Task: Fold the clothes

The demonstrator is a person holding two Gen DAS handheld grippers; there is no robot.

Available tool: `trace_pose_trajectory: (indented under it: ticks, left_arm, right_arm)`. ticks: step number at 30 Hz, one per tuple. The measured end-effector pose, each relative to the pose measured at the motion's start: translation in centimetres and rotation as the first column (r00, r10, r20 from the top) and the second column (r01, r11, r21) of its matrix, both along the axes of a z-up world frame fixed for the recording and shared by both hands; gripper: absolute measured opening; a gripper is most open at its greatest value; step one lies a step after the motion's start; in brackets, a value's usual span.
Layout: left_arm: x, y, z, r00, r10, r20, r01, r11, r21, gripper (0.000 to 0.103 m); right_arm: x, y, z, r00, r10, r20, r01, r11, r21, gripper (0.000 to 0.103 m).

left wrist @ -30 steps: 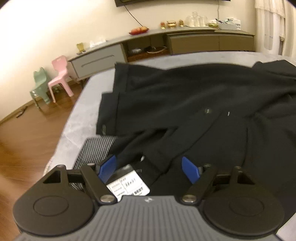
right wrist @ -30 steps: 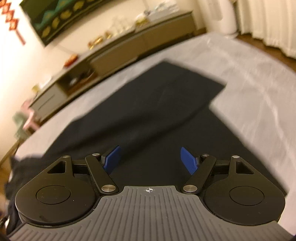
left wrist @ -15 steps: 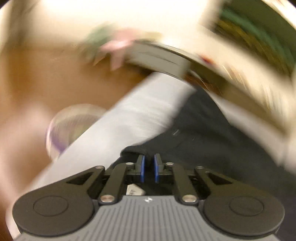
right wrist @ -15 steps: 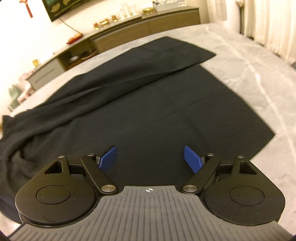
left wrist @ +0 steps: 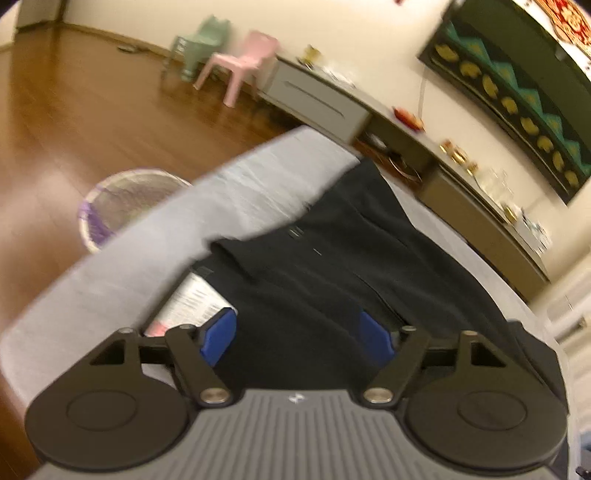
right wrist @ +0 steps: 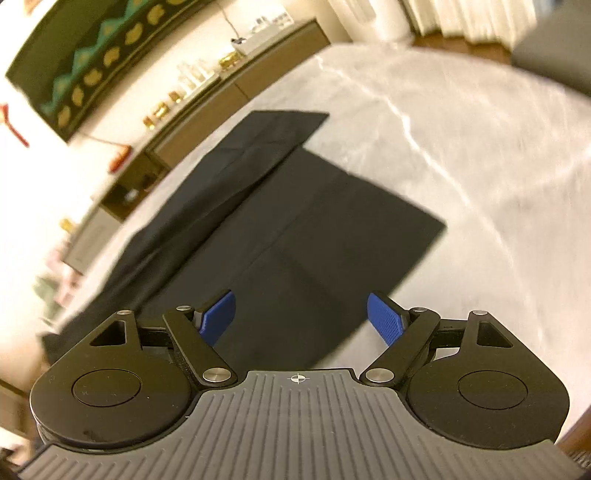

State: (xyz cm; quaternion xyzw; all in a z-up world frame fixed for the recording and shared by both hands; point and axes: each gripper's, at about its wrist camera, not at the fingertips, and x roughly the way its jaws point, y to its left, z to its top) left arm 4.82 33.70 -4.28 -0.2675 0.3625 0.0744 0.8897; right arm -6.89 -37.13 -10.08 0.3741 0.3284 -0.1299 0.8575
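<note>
The left gripper [left wrist: 298, 334] is spread wide with nothing between its blue pads, over the near end of the black fabric trousers [left wrist: 362, 258] lying on the pale grey bed [left wrist: 155, 254]. A white paper tag [left wrist: 195, 299] shows at their left edge. The right gripper [right wrist: 301, 319] is equally wide apart and holds nothing, above the flat trouser legs [right wrist: 314, 221]. A white mesh basket [left wrist: 122, 203] stands on the wooden floor [left wrist: 74, 110], far left.

A long low sideboard [left wrist: 369, 122] runs along the cream wall [left wrist: 351, 44], with a dark picture [left wrist: 517, 85] hung above it. Left of the sideboard stand a pink chair [left wrist: 243, 62] and a green chair [left wrist: 201, 44] on brown wooden floor [left wrist: 74, 122]. Pale curtains [right wrist: 461, 14] hang at the sideboard's right end.
</note>
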Motion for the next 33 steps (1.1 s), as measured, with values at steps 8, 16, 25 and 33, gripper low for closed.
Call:
trace_pose_trajectory:
  ticks: [8,16,25,33]
  left_arm:
    - [3.9,-3.2,-3.1,0.996,-0.032,-0.085,0.033,0.999,0.007,0.082]
    - [3.5,-4.7,-4.2,0.998,-0.025,-0.051,0.029,0.997,0.074,0.002]
    - [-9.6,-0.2,-5.1,0.960,0.274,-0.062,-0.281,0.941,-0.188,0.040]
    - [-7.1,-3.2,-1.6,0.972,0.220,0.085,-0.221,0.975,-0.003,0.083]
  right_arm:
    - [0.4,-1.0,-0.8,0.998,-0.057,-0.025,0.057,0.998,-0.023,0.080]
    - [4.2,0.1,-1.2,1.000,-0.007,0.003,0.008,0.995,-0.103,0.000]
    - [-1.2,-1.9,-0.1,0.989,-0.146,-0.010,0.146,0.989,-0.001,0.000]
    - [-1.3,-2.1,-0.9,0.979,-0.203,-0.034,0.205,0.976,0.077,0.047]
